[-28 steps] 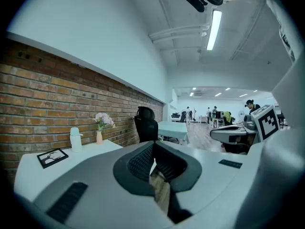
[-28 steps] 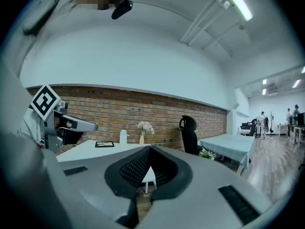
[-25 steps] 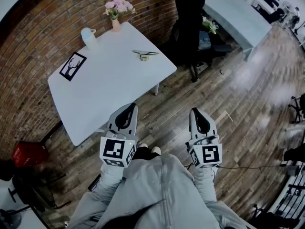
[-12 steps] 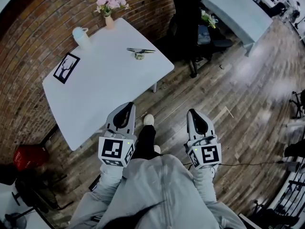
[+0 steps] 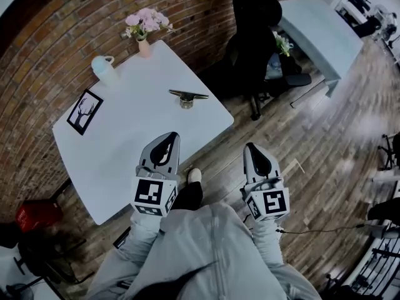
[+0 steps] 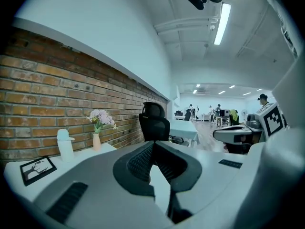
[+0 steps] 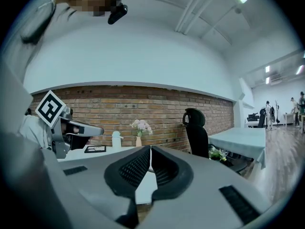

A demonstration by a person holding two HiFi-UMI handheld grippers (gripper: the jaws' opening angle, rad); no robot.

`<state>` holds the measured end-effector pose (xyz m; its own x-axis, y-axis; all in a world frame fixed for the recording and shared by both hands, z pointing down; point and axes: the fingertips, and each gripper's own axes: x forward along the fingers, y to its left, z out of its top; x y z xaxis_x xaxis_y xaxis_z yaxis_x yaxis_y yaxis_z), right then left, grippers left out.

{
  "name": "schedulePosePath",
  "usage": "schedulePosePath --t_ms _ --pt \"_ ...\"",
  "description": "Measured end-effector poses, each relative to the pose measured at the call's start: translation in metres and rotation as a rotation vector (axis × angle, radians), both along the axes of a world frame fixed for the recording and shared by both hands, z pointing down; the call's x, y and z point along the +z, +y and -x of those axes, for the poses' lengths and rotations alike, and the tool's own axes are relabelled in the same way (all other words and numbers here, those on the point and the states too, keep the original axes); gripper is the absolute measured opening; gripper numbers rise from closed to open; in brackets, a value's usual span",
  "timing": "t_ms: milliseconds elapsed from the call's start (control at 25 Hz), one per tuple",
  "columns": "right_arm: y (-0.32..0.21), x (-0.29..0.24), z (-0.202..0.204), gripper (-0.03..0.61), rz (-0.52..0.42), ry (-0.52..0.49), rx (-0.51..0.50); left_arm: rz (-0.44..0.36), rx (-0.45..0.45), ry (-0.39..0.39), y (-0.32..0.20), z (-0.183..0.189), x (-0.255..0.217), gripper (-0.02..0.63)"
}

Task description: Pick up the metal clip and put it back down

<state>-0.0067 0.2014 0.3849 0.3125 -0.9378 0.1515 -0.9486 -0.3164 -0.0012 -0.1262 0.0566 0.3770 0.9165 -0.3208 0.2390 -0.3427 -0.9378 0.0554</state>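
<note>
Metal clip [image 5: 187, 96] lies flat on the white table [image 5: 125, 149], upper middle of the head view, close to the table's right-hand edge, nothing touching it. It's small, thin, dark metal, so I judge it light, stiff, not fragile, and smooth enough to slip out of a lazy pinch. Best hold looks like across its narrow width near the middle, by the rounded bit under it, so it doesn't pivot; the ends look too thin. Long axis runs nearly left to right across the frame, right end a shade lower. The right end seems to taper, but it's too small to say which end is the mouth. Vase of flowers [image 5: 145, 33] and white jug [image 5: 103, 67] sit up-left on the table, framed picture [image 5: 84, 111] at left, all well apart from the clip. Left gripper [image 5: 167, 137] is low centre, overlapping the table's near edge in the picture, jaws clenched together on nothing. Right gripper [image 5: 252, 149] is beside it over the wood floor [image 5: 312, 136], also pressed closed and empty. Both are well short of the clip; pick not yet begun.
</note>
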Motion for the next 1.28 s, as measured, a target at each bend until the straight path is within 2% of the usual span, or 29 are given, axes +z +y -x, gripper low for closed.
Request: schedulePosePath --t_ms 440,840,1080,1280 --pt "-0.065 0.001 -0.025 0.025 0.014 -0.013 -0.008 0.011 -0.004 0.016 -0.068 -0.033 -0.002 0.030" --pt "-0.094 0.007 -0.024 0.025 0.062 -0.035 -0.028 0.062 -0.013 -0.009 -0.088 -0.030 0.015 0.031" --pt "-0.124 0.012 -0.040 0.025 0.078 -0.032 -0.095 0.071 -0.081 -0.010 -0.107 -0.033 0.020 0.030" --pt "-0.158 0.015 -0.063 0.025 0.090 -0.036 -0.196 0.071 -0.175 -0.018 -0.127 -0.042 0.021 0.031"
